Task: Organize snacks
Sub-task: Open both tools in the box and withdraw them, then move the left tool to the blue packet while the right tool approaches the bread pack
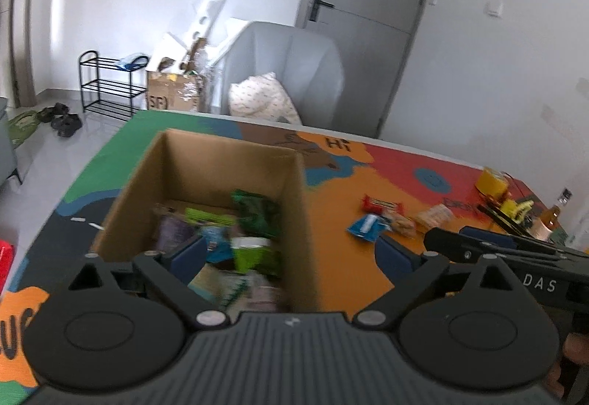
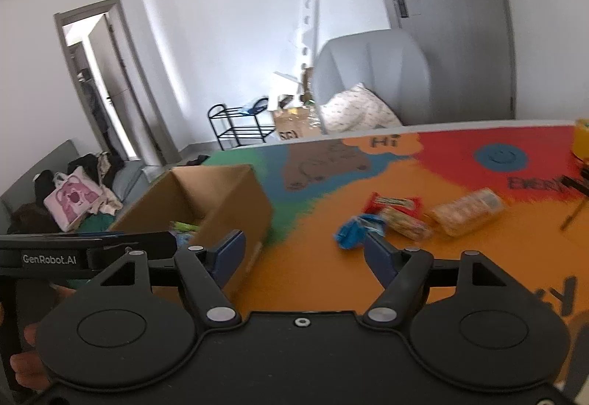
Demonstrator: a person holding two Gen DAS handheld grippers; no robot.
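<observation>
An open cardboard box [image 1: 206,162] stands on the colourful table mat and holds several snack packets [image 1: 254,213]. My left gripper [image 1: 294,254] is open and empty, above the box's right wall. On the mat to the right lie a blue packet [image 1: 366,226], a red bar [image 1: 381,204] and a clear biscuit pack [image 1: 434,215]. In the right wrist view the box [image 2: 221,195] is at the left, and the blue packet [image 2: 355,230], the red bar [image 2: 394,202] and the biscuit pack [image 2: 465,211] lie ahead. My right gripper [image 2: 303,250] is open and empty, short of the blue packet.
A yellow container [image 1: 491,182] and a bottle [image 1: 550,217] stand at the table's far right. Beyond the table are a grey armchair [image 1: 287,70], a black rack [image 1: 106,88] and a door. The right gripper's body [image 1: 515,250] shows at the left view's right side.
</observation>
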